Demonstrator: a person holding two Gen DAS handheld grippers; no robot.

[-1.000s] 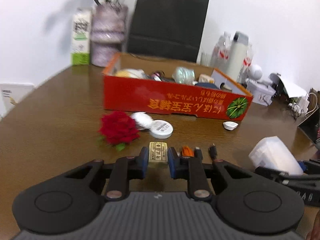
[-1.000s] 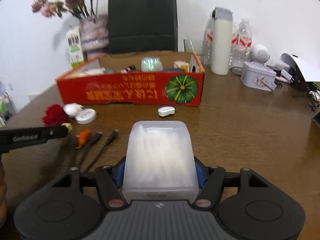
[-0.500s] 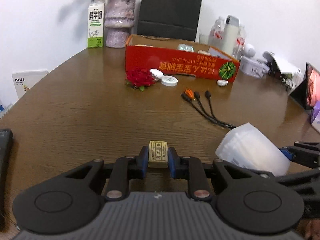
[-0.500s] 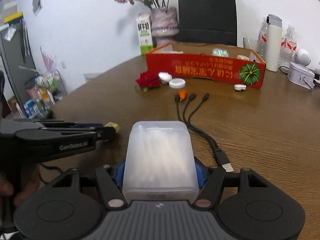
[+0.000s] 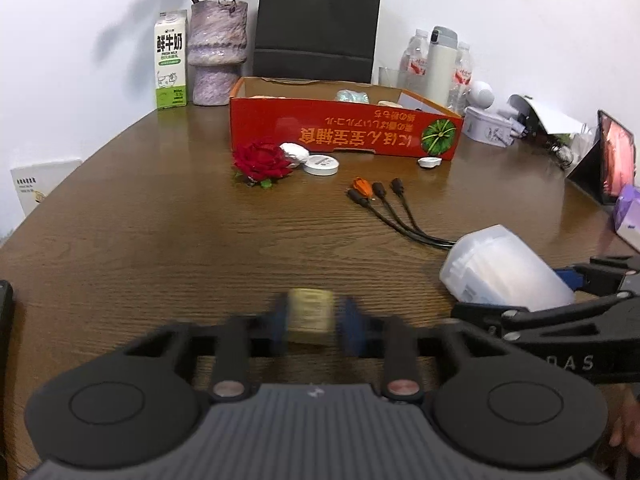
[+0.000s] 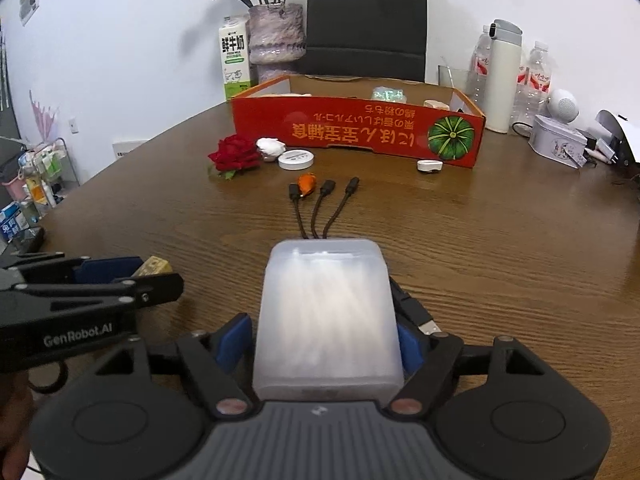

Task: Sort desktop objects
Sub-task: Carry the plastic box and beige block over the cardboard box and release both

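**Both grippers loaded, the red box well ahead**

At the far left of the table (image 5: pixel 120 240), a red rose (image 5: pixel 261 161) was seen lying just before the left corner of the red box (image 5: pixel 344 134), with a white lump (image 5: pixel 295 153) and a round white tin (image 5: pixel 321 165) just beside it. Nearer the camera, the left gripper (image 5: pixel 312 322) was seen pinching a small yellowish block (image 5: pixel 311 316); the block was blurred, yet it was held between the blue pads (image 5: pixel 352 324), its long axis running forward along the fingers. A three-headed cable (image 5: pixel 384 204) was spread in the middle of the table, its plugs pointing toward the box and an orange piece (image 5: pixel 362 185) lying against them. To the right, the right gripper (image 6: pixel 328 344) was closed on a translucent plastic case (image 6: pixel 326 316), which was held lengthwise, pointing at the box.

The coming move was judged to turn on one relation: the open box stood straight ahead of both loads and well apart from them, with the cable lying between. Neither gripper was judged clearly nearer. Each load would have to be carried forward over the cable and the near wall before being released.
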